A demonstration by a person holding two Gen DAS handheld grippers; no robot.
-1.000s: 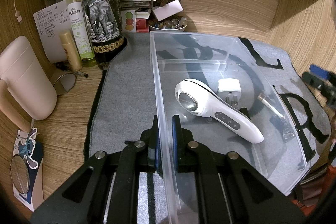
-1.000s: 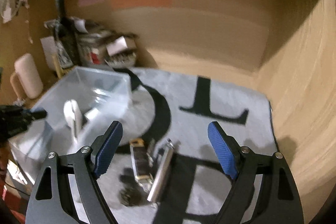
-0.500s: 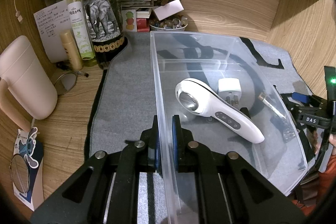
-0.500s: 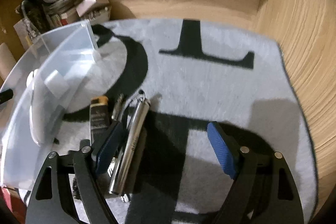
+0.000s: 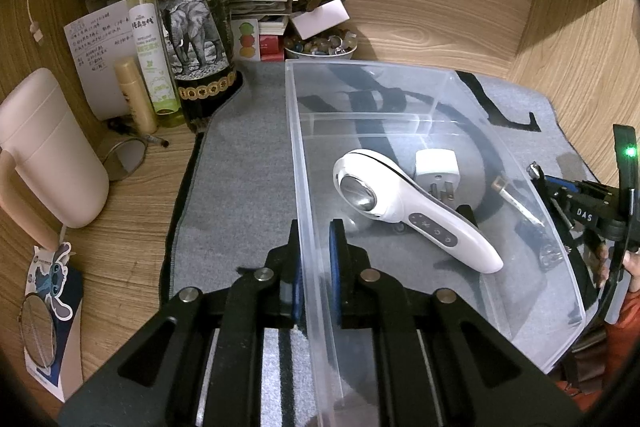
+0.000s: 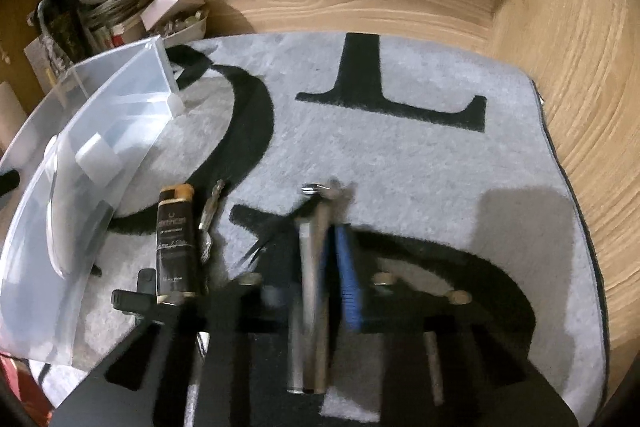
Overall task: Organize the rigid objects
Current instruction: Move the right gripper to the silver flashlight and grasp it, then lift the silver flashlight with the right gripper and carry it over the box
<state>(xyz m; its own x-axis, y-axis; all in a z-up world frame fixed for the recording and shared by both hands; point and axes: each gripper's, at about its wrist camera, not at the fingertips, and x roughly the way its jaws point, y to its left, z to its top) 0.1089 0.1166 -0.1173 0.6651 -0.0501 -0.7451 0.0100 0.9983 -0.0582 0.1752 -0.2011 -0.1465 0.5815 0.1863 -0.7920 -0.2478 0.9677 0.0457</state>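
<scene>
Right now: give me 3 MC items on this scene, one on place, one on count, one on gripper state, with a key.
1. Where does the black tube lie?
A. in the clear bin
B. on the grey mat beside the bin
C. on the wooden shelf

2. How many things lie in the clear bin?
A. two
B. four
C. none

3. What is the right gripper doing?
A. standing wide open
B. shut on the silver cylinder
C. shut on the bin wall

Key: 1 B, the tube rests on the mat outside the bin wall. 2 A, only the white handheld device and the white plug. 3 B, its jaws have just closed and the silver cylinder sits between the pads.
</scene>
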